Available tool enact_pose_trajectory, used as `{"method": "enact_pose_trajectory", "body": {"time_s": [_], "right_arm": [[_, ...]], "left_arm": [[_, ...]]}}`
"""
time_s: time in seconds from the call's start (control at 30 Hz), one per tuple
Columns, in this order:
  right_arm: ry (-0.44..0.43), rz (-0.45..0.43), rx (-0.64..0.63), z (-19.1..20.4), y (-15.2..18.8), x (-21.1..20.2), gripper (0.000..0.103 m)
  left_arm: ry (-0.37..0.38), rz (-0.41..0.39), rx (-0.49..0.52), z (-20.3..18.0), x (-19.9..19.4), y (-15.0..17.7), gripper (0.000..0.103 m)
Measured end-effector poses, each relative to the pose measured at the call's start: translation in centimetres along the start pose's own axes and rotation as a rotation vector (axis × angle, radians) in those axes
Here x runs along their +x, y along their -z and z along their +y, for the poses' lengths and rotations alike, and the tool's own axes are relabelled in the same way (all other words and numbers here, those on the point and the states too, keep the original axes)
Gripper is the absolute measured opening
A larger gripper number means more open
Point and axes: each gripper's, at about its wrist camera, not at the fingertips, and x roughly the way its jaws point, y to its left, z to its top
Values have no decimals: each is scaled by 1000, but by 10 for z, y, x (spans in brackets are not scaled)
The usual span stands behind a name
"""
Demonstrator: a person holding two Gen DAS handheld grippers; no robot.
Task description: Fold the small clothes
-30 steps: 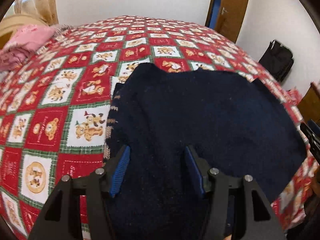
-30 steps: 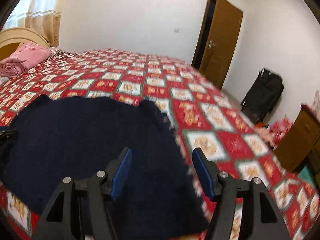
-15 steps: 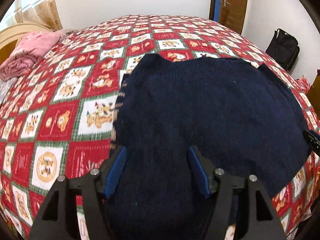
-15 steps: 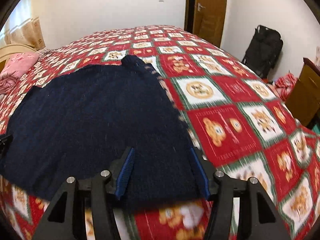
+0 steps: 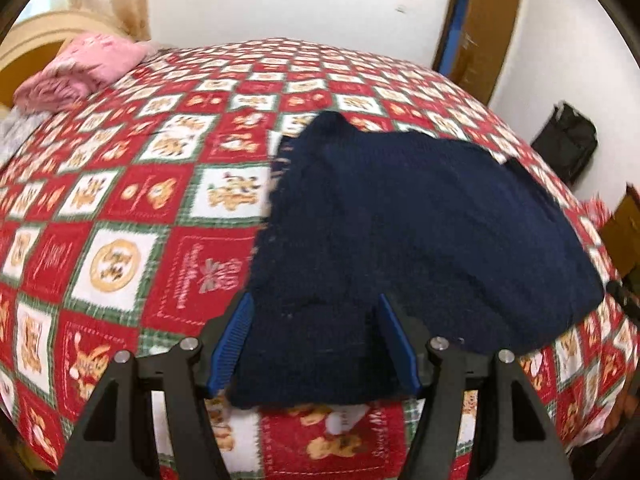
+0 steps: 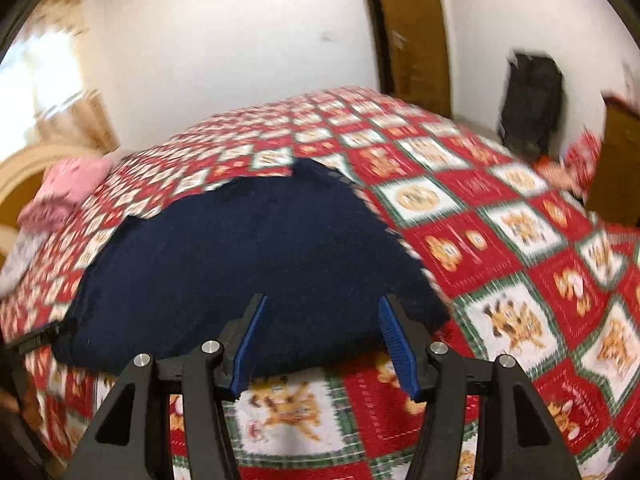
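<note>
Item: navy knitted sweater [image 5: 420, 232], lying flat on the bed, body spread wide, near hem towards me. In my left view it fills the middle and right of the quilt; in my right view the same sweater [image 6: 256, 256] fills the middle and left.

Support: bed with a red, white and green teddy-bear patchwork quilt [image 5: 120, 208], bare beyond the sweater on both sides.

Left gripper [image 5: 314, 336]: released, blue pads spread apart, straddling the near left corner of the hem. Nothing is pinched between them.

Right gripper [image 6: 322, 338]: likewise released, pads spread over the near right part of the hem, with quilt [image 6: 520, 240] showing just below the tips.

Change: a second ago both of my grippers hung further in over the dark knit, with only sweater ahead of the pads. Now the hem edge and a strip of quilt show under each, so I have drawn back to the near edge. Both views are blurred, so I judge the hands are in motion.

Meaning for the task: no fold made yet. I judge I am lined up to take the two hem corners and carry them far, towards the neck.

Also present: pink bedding [image 5: 84, 68] at the far left, black backpack [image 5: 568, 140] by the right wall, wooden door [image 5: 488, 28].
</note>
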Motion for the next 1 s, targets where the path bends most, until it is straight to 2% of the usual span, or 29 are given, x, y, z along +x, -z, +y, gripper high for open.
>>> {"method": "enact_pose_trajectory", "body": {"time_s": [0.03, 0.07, 0.17, 0.23, 0.33, 0.43, 0.6, 0.67, 0.77, 0.83, 0.9, 1.0], "right_arm": [[-26, 6, -32, 10, 1, 1, 24], [-49, 18, -53, 19, 2, 3, 22], [-136, 53, -78, 50, 5, 15, 22], [-201, 81, -78, 69, 6, 22, 22], [-270, 91, -104, 102, 7, 31, 22], [-302, 113, -139, 128, 12, 45, 22], [-310, 215, -128, 142, 33, 76, 22], [-317, 199, -119, 140, 36, 73, 22], [-331, 209, -105, 137, 36, 73, 22], [-339, 208, -94, 134, 36, 75, 22], [-343, 205, -87, 133, 37, 74, 22], [-349, 206, -82, 132, 36, 76, 22]], "left_arm": [[-18, -7, -23, 5, -1, -1, 67], [-29, -19, -53, 11, -3, -2, 67], [2, -60, -143, 24, -8, -5, 68], [30, -45, -146, 23, -1, -5, 70], [14, 3, -157, 23, 17, 0, 70], [80, 51, -241, 28, 30, 9, 71], [91, 35, -251, 26, 33, 7, 73], [108, 31, -274, 28, 31, 8, 71], [116, 24, -306, 32, 28, 11, 59], [152, 25, -347, 38, 25, 11, 33], [222, 38, -389, 42, 23, 13, 28], [225, 29, -388, 42, 22, 13, 24]]}}
